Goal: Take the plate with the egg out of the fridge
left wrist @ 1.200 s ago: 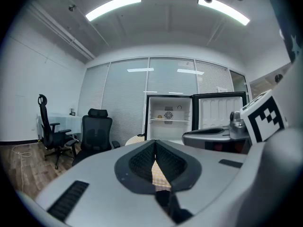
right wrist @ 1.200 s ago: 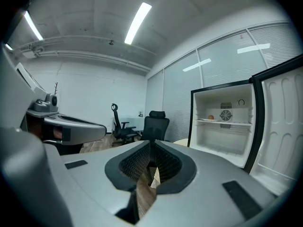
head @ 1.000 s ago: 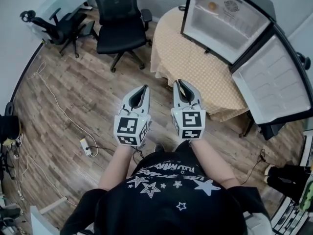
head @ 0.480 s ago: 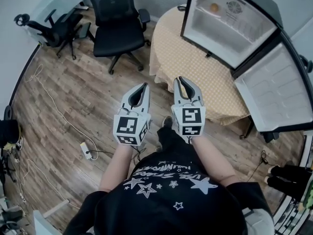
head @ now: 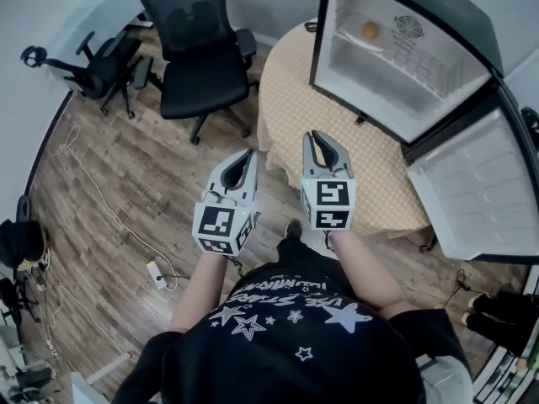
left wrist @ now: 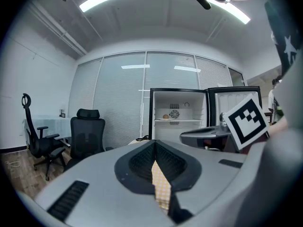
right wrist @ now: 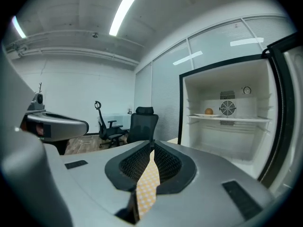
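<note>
Head view: grey left gripper [head: 249,153] and right gripper [head: 315,136] both clenched, empty. Round brown egg [head: 370,30] sits loose on thin white plate [head: 354,38], upper-right shelf of open white fridge [head: 396,87]; any tilt likely rolls it off.

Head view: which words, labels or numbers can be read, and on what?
Black T-shirt with white stars: white lettering, upside down, too blurred to read.
Left gripper and right gripper: square black-and-white marker codes, no letters.
Open white fridge: no readable label.
</note>
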Motion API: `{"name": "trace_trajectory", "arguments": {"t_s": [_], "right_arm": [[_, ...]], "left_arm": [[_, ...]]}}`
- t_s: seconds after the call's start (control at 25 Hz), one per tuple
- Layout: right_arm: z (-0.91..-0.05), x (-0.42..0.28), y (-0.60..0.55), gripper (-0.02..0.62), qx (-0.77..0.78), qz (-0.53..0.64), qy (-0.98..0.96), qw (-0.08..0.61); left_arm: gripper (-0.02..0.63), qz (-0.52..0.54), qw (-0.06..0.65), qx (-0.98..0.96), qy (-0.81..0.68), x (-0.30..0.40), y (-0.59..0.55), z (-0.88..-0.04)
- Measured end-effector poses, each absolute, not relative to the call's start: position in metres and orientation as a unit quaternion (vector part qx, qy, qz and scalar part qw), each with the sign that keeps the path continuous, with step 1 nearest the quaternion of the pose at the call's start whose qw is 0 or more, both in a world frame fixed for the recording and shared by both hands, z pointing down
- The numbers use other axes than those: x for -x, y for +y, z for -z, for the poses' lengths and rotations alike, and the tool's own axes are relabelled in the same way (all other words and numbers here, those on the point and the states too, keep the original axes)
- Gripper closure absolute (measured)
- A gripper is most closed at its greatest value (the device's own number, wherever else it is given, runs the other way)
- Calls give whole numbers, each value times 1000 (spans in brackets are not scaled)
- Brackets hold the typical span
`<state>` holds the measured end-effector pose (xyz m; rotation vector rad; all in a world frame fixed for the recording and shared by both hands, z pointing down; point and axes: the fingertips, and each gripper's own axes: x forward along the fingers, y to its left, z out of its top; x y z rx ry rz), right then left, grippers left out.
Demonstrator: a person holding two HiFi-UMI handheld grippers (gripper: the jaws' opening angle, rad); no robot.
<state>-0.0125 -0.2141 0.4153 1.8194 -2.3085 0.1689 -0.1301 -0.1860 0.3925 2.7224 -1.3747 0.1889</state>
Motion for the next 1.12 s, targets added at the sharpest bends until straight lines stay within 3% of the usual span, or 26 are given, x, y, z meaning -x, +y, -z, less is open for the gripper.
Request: {"name": "trace_trajectory", "arguments": {"t_s": [0.44,1.12], "right_arm": [[-395,-82,-263,551,-661,-90,-744,42],[-416,-128,-274,551,-681,-107,-723,38]], "left_arm": [[601,-54,44,-913,-402,48,-250,-378],[600,-52,37,-933,-355,-10,-286,-386]]}}
